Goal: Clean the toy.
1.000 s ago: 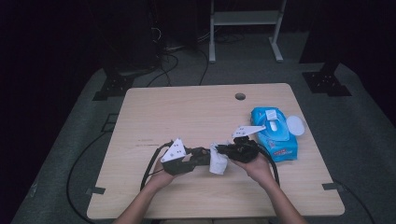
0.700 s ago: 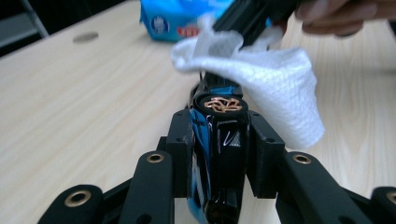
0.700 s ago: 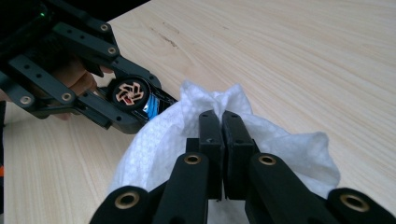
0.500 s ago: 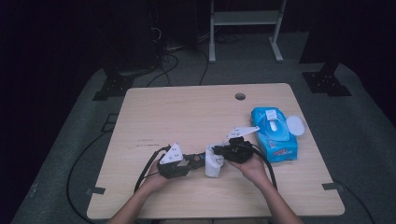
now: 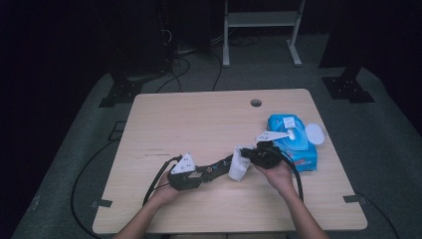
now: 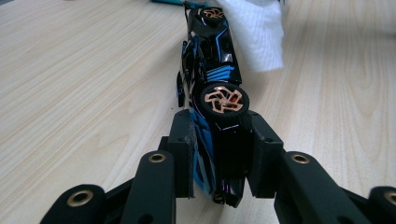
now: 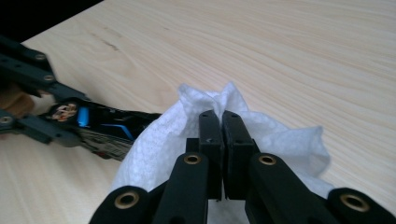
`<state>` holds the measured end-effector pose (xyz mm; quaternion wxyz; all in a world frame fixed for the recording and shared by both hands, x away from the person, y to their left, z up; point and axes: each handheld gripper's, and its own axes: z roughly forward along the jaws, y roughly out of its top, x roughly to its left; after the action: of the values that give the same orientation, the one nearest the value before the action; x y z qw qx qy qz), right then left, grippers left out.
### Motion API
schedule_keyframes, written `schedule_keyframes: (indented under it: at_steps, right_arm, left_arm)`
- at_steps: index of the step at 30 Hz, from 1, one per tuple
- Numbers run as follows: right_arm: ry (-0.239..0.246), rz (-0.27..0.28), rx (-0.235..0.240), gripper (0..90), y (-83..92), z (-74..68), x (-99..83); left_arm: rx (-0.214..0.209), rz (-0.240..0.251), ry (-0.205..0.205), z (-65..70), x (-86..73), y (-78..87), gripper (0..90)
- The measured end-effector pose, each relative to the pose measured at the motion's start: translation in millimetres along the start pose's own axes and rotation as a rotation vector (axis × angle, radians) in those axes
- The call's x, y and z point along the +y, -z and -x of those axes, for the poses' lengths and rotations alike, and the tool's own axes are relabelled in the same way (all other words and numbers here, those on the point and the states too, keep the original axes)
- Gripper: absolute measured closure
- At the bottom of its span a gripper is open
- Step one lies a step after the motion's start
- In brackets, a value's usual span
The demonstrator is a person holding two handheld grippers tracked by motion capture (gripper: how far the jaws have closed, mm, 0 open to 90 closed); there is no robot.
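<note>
Two grippers meet near the front middle of the counter (image 5: 199, 119). Clenched on the rear end of a black-and-blue toy car (image 6: 212, 88), the left gripper (image 6: 219, 154) holds it on its side, low over the wood. Pinched between the right gripper (image 7: 221, 154) fingers, a white wipe (image 7: 280, 140) touches the car's far end.

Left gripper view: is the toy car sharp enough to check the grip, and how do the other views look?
Left gripper view: toy car sharp at the jaws, wipe soft.
Right gripper view: wipe crisp, table evenly lit.
High view: table bright, surroundings dark.
</note>
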<state>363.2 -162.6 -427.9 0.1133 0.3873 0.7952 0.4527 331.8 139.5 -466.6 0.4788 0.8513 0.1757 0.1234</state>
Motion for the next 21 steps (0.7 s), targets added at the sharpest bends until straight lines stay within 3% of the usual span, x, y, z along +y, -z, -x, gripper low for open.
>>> schedule_keyframes:
  at_steps: [6, 12, 21]
  right_arm:
    - [-0.032, 0.011, 0.026, 87.7, 2.2, 5.1, -7.1]
    - [-0.025, 0.0, 0.038, 87.7, 3.4, 5.2, -9.3]
    - [-0.038, 0.006, 0.04, 87.7, 14.3, 9.3, -19.3]
  left_arm:
    - [0.013, -0.018, 0.005, 0.4, 3.4, -1.7, 63.3]
    - [0.015, -0.053, -0.008, 1.8, 10.0, -3.4, 56.1]
    - [0.025, -0.106, -0.04, -0.4, 35.8, -14.2, 46.5]
